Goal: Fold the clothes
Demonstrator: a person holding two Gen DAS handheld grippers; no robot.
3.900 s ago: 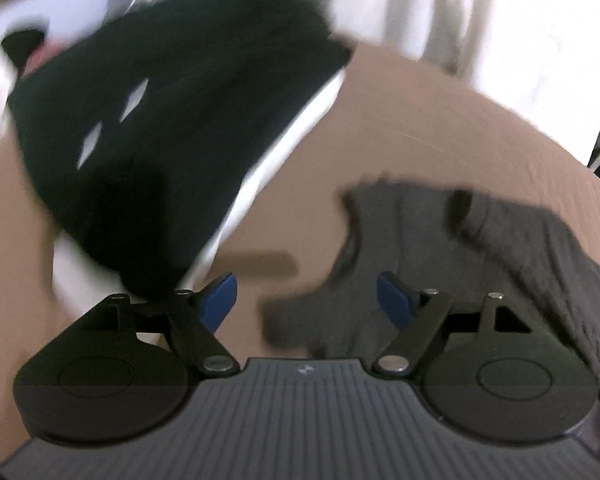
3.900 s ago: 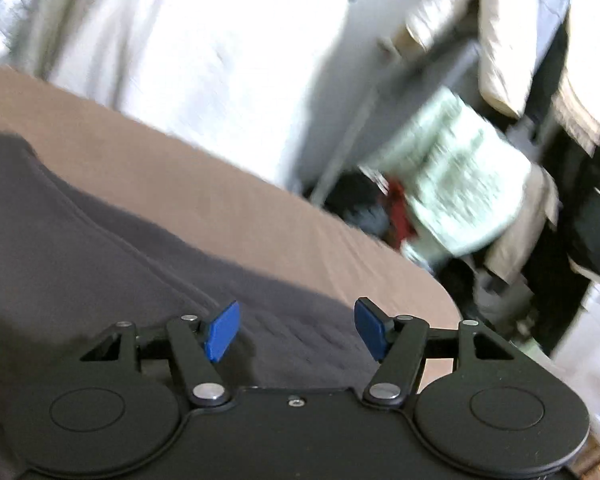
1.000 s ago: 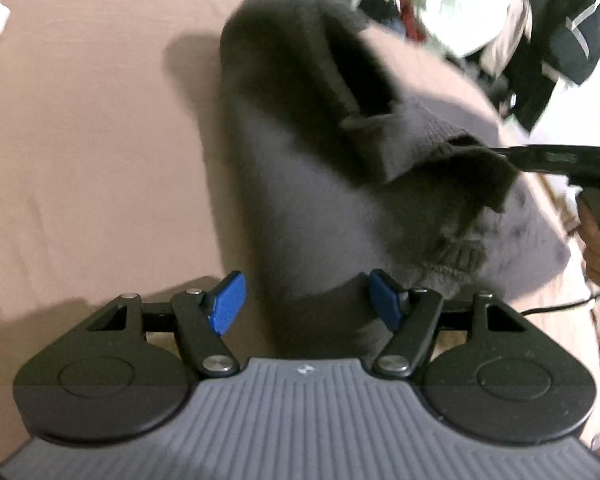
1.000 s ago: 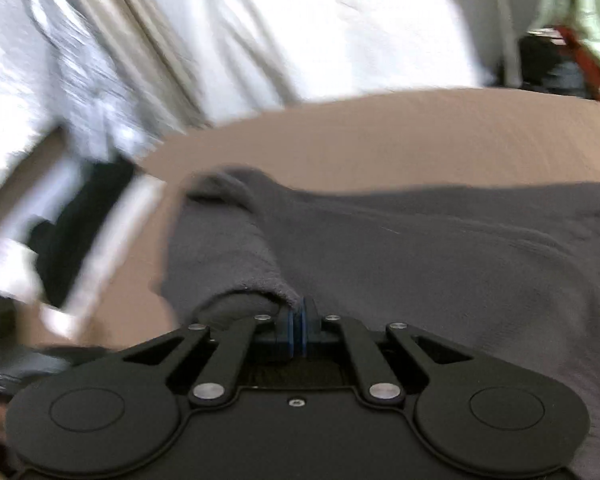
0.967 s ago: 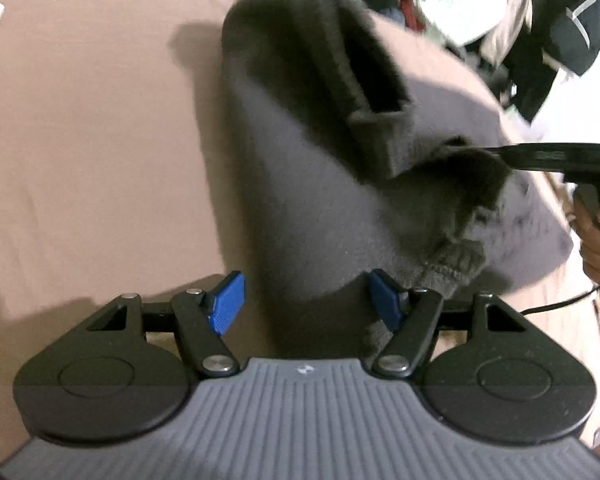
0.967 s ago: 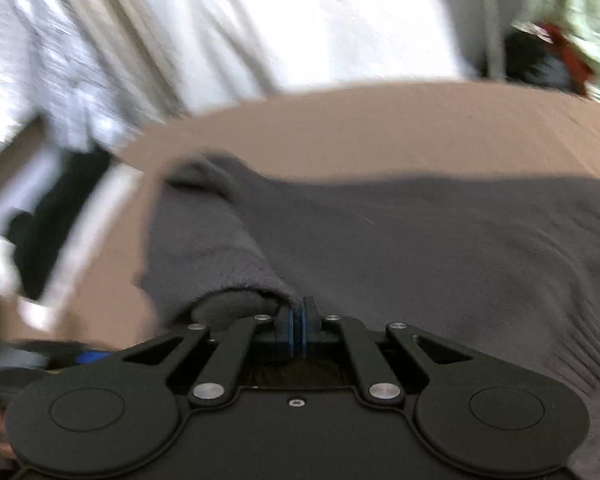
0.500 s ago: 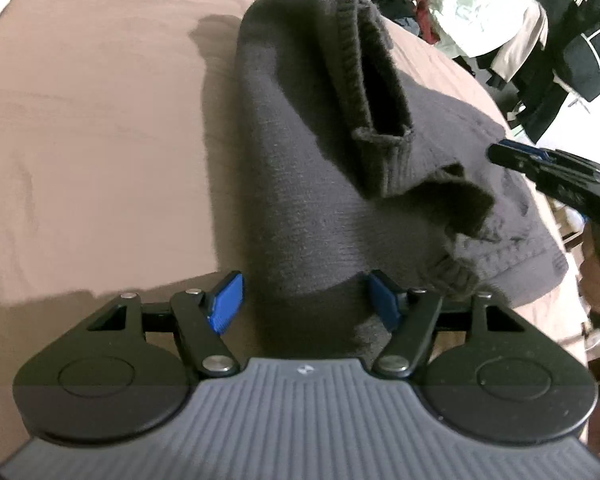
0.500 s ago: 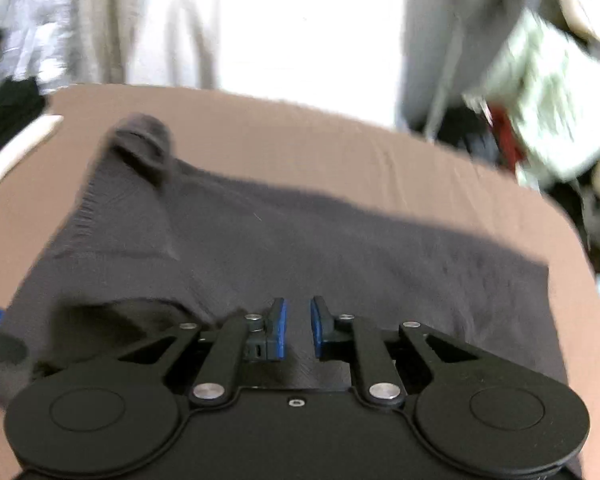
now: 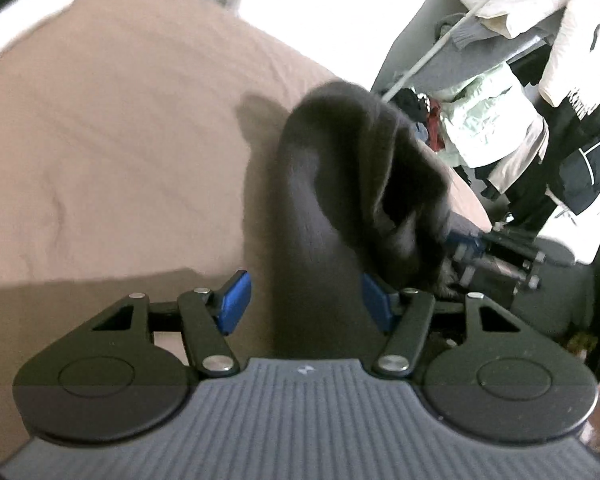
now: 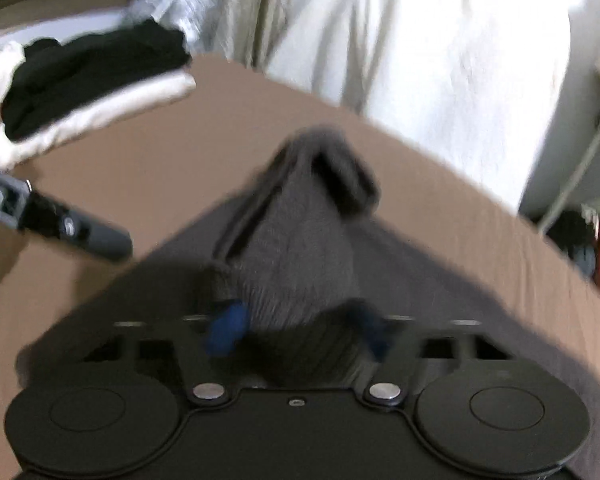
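Note:
A dark grey knitted sweater [image 9: 332, 184] lies on the brown bed sheet [image 9: 120, 140], one end bunched and raised. My left gripper [image 9: 306, 304] is closing with that bunch between its jaws. The right pad touches the cloth and the left pad stands just clear of it. In the blurred right wrist view, my right gripper [image 10: 300, 332] has its jaws wide apart and closing around a ribbed fold of the sweater [image 10: 308, 248]. From the left wrist view the right gripper [image 9: 464, 244] sits against the bunch, close to my left one. The left tool's body [image 10: 68, 226] pokes in from the left.
A stack of folded black and white clothes [image 10: 88, 80] sits at the far left of the sheet [image 10: 140, 160]. A pale curtain [image 10: 420, 60] hangs behind the bed. A rack of hanging garments [image 9: 500, 120] stands past the bed's right edge.
The sweater's near end has risen into a taller bunch. The right gripper let go of the cloth, came in beside the left one, and its jaws now stand wide. The left jaws narrowed slightly.

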